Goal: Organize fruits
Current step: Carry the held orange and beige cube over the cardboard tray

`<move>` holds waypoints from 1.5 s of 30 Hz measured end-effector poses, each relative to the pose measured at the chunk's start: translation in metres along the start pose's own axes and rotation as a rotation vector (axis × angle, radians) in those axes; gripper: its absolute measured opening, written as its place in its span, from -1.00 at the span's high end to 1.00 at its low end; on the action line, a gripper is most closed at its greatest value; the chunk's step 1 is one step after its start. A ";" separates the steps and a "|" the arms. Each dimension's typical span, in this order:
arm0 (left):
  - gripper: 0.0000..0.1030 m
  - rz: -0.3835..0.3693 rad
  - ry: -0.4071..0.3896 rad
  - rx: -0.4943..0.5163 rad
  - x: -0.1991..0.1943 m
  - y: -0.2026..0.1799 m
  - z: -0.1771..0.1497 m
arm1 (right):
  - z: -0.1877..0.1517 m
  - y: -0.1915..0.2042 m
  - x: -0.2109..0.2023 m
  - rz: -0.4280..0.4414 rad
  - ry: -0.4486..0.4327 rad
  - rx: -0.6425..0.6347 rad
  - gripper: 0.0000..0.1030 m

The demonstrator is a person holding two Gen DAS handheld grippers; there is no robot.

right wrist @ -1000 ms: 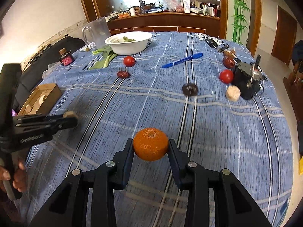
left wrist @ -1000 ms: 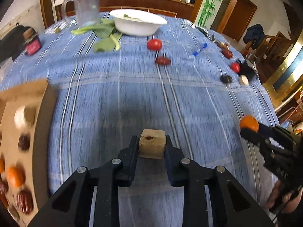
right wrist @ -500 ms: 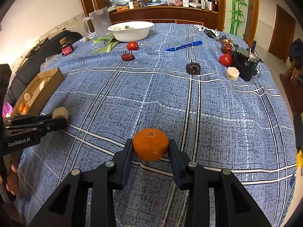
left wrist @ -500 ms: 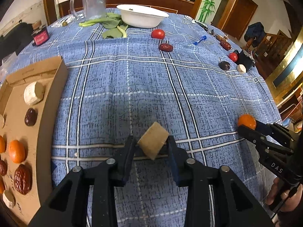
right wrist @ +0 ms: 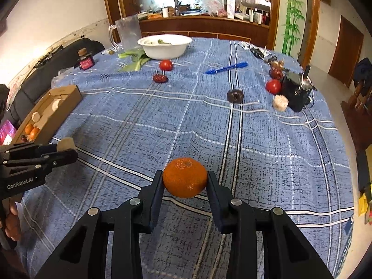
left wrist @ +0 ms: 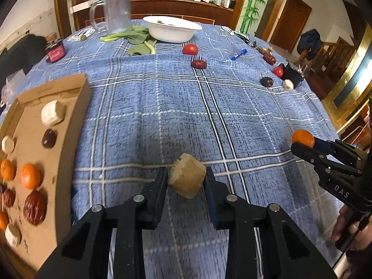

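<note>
A tan fruit chunk [left wrist: 187, 178] hangs tilted above the blue checked cloth between the pads of my left gripper [left wrist: 186, 174], whose jaws are closing on it. An orange mandarin [right wrist: 184, 177] is clamped in my right gripper [right wrist: 184, 181], also off the cloth. In the left wrist view the right gripper [left wrist: 300, 143] comes in from the right edge with the mandarin [left wrist: 303, 137]. At the left lies a cardboard tray [left wrist: 69, 144] holding mandarins, red dates and pale chunks. The right wrist view shows the left gripper [right wrist: 65, 148] just in front of that tray [right wrist: 65, 95].
Loose on the cloth are two tomatoes [left wrist: 190, 49] [left wrist: 278, 71], red dates [left wrist: 198, 64], a dark fruit [left wrist: 267, 81], a pale chunk [left wrist: 288, 84] and a blue pen [left wrist: 238, 54]. A white bowl [left wrist: 172, 31], greens, glass jug [left wrist: 116, 12], red jar [left wrist: 55, 51] and black holder [right wrist: 297, 90] stand farther back.
The tan chunk has tipped over between the left jaws. The left gripper has pulled back, and more of the tray shows. The right gripper has drawn back slightly with the mandarin.
</note>
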State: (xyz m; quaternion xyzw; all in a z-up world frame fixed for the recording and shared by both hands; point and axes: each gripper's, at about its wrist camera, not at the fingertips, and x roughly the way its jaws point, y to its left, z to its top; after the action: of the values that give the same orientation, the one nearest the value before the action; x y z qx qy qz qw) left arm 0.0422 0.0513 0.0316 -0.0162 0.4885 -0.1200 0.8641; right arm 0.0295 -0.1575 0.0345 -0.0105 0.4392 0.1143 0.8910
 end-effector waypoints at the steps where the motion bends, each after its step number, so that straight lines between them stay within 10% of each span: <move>1: 0.43 -0.005 -0.001 -0.007 -0.004 0.001 -0.002 | 0.000 0.001 -0.004 0.003 -0.005 0.001 0.25; 45: 0.41 0.205 -0.107 -0.356 -0.130 0.197 -0.086 | 0.079 0.257 0.036 0.306 0.019 -0.346 0.23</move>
State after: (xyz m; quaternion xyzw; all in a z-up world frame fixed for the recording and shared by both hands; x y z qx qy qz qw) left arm -0.0572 0.2791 0.0676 -0.1254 0.4545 0.0577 0.8800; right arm 0.0575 0.1092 0.0752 -0.0974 0.4182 0.3216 0.8439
